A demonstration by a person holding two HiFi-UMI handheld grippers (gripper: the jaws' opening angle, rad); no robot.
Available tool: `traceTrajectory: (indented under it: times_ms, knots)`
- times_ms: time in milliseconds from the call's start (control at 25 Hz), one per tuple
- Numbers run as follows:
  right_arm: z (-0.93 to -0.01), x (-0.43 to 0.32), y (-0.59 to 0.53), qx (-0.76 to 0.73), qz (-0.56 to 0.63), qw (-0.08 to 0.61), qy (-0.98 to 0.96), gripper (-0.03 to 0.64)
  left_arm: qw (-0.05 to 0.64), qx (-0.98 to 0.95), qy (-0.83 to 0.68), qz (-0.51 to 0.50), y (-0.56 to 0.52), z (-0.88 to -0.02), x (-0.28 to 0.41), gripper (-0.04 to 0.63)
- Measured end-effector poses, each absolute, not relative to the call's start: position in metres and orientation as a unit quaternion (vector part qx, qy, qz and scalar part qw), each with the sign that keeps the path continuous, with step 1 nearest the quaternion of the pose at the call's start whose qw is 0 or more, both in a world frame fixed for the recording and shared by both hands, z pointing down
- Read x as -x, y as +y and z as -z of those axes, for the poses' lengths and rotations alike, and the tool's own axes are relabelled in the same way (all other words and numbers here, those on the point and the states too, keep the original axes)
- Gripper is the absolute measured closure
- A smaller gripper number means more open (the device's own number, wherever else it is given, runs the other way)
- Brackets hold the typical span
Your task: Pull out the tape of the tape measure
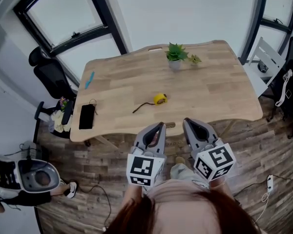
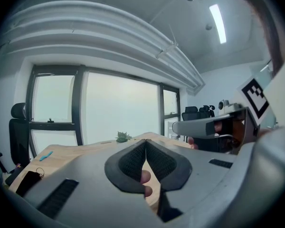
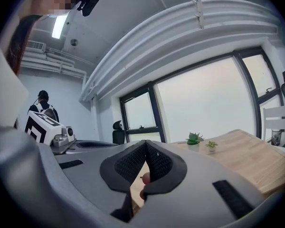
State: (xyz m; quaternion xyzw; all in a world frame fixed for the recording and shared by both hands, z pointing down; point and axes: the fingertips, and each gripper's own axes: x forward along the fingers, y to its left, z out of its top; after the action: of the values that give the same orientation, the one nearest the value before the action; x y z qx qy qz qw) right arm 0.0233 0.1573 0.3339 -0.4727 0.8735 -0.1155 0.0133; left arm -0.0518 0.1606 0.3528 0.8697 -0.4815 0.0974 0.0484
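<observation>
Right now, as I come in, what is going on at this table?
A person stands at the near edge of the wooden table, holding a gripper in each hand. The left gripper and the right gripper both have their jaws together, with nothing between them. The yellow tape measure lies on the table ahead of them, untouched, so pulling the tape has not begun.

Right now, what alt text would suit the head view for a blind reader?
The grey left gripper and right gripper, both shut and empty, hover at the near edge of a light wooden table; a yellow tape measure lies mid-table, a small green potted plant behind it.
</observation>
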Motion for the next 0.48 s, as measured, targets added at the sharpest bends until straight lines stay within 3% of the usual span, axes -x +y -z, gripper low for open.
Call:
traceTrajectory:
  times_ms: [400, 480]
  knots:
    - [-0.342, -0.034, 0.092, 0.442, 0.12, -0.003, 0.889, 0.617, 0.066, -0.867, -0.479, -0.121, 0.101, -0.375, 0.045, 0.589]
    - [-0.343, -0.034, 0.082, 0.435, 0.119, -0.007, 0.893, 0.617, 0.072, -0.866, -0.48, -0.124, 0.09, -0.379, 0.045, 0.553]
